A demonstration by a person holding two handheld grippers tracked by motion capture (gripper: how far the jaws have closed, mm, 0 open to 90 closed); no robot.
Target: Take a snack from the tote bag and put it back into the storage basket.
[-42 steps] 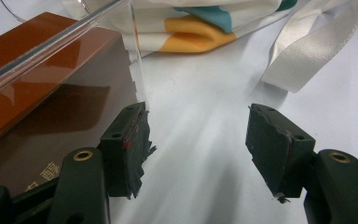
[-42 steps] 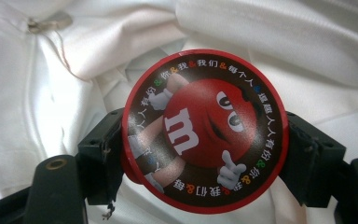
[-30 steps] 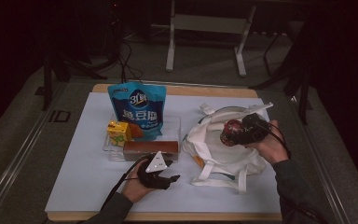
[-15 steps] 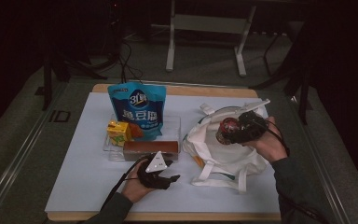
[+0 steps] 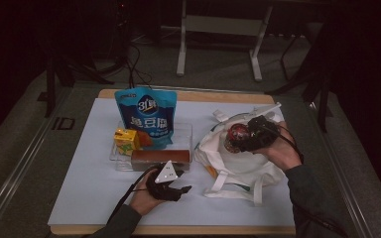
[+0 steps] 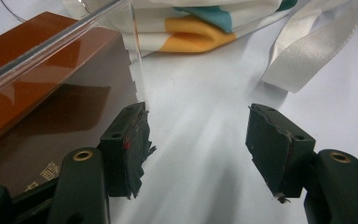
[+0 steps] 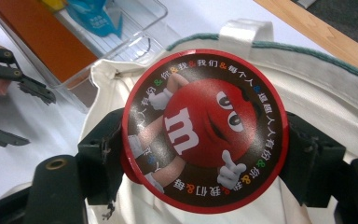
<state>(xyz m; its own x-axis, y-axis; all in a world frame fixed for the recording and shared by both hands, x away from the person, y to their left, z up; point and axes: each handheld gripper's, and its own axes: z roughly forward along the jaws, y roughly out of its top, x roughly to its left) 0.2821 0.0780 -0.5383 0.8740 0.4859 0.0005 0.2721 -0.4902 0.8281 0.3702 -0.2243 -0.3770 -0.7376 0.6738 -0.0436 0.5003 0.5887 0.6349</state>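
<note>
A round red candy tin point(image 7: 205, 128) with a cartoon figure on its lid sits between the jaws of my right gripper point(image 7: 205, 156), which is shut on its rim. In the high view the tin point(image 5: 236, 135) hangs just above the open mouth of a white tote bag point(image 5: 238, 168). My left gripper point(image 5: 181, 188) rests low on the table in front of a brown box point(image 5: 158, 157). In the left gripper view its jaws stand open point(image 6: 200, 149) with only bare tabletop between them, and the brown box point(image 6: 37, 107) lies just to their left.
A clear plastic tray point(image 5: 183, 131) holds a blue snack pouch point(image 5: 149, 116), a yellow carton point(image 5: 125, 140) and the brown box. The bag's white strap point(image 6: 307, 51) lies on the table ahead of the left gripper. The table's wooden edge point(image 7: 317, 28) runs behind the bag.
My right gripper has lifted the tin a little and carried it slightly leftward over the bag. The left gripper has stayed where it was.
</note>
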